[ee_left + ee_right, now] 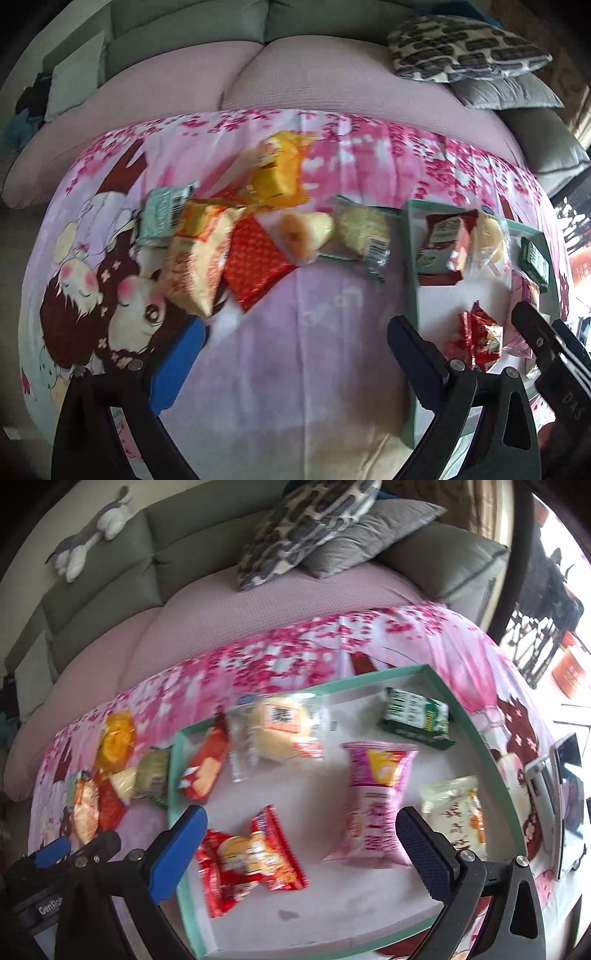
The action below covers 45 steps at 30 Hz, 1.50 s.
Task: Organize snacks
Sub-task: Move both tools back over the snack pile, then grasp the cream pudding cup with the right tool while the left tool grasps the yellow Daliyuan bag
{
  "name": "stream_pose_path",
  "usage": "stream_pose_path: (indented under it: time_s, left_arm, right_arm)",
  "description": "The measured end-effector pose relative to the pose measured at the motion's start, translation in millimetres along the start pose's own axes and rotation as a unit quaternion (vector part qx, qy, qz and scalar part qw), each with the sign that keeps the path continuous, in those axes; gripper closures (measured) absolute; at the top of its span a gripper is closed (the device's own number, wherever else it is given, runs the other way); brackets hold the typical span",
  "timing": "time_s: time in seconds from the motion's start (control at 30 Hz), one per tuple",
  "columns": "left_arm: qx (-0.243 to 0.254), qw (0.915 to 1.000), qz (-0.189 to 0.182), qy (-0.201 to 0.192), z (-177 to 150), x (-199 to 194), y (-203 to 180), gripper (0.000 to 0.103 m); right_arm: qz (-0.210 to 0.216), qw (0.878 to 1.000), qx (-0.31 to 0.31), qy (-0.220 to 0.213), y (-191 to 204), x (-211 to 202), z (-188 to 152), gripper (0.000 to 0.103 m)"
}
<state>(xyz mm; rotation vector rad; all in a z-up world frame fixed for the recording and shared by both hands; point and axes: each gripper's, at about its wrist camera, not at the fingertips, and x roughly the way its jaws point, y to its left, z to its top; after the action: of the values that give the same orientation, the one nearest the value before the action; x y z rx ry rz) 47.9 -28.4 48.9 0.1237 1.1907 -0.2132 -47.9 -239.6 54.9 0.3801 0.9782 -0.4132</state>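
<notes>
Snacks point(258, 229) lie loose on the cloth, far-left of the tray point(412, 258). We judge the left gripper point(295, 358) nearer; both grippers gape empty, right gripper point(301, 849) over the tray.

Occluded and blurred regions

Motion blur is smearing the print on the pink packet point(373, 805); the tray point(413, 258) is running behind the left gripper's finger point(417, 362), its near rim hidden.

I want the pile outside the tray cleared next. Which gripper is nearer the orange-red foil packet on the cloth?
Left. The left gripper hangs open right in front of the orange-red foil packet. The right gripper is open over the tray, the packet off to its left.
</notes>
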Motion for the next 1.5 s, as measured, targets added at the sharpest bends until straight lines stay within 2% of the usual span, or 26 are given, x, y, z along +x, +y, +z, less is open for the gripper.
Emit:
stream_pose_path:
  time_s: [0.4, 0.63, 0.8, 1.0, 1.23, 1.3, 1.5]
  left_arm:
    - [-0.073, 0.9973, -0.003, -0.009, -4.0, -4.0, 75.1, 0.004]
    - [-0.116, 0.9929, -0.017, -0.015, -0.7, -3.1, 111.4, 0.004]
    - [-0.136, 0.9903, -0.028, -0.003, 4.3, 8.7, 129.2, 0.004]
    - [-0.121, 0.9924, -0.023, -0.002, 15.5, 20.0, 130.8, 0.004]
    - [-0.113, 0.9925, -0.046, -0.002, 28.7, 39.6, 123.5, 0.005]
    - [-0.11, 0.9926, -0.052, -0.002, 31.3, 44.4, 121.0, 0.008]
    - [-0.101, 0.9929, -0.063, 0.003, 35.8, 57.0, 113.0, 0.027]
  right_arm:
    - [0.051, 0.993, -0.101, -0.016, 82.0, -7.7, -21.7, 0.0]
    - [0.066, 0.99, -0.122, -0.012, 98.4, 0.7, -30.5, 0.006]
    - [0.076, 0.989, -0.13, -0.008, 105.2, 5.9, -34.4, 0.013]
    - [0.086, 0.987, -0.137, 0.005, 115.2, 15.6, -36.8, 0.022]
    - [0.097, 0.985, -0.142, -0.001, 128.5, 20.9, -25.4, 0.035]
    - [0.106, 0.984, -0.144, -0.001, 134.5, 24.1, -18.2, 0.039]
    - [0.115, 0.979, -0.166, 0.019, 152.7, 46.6, 8.3, 0.041]
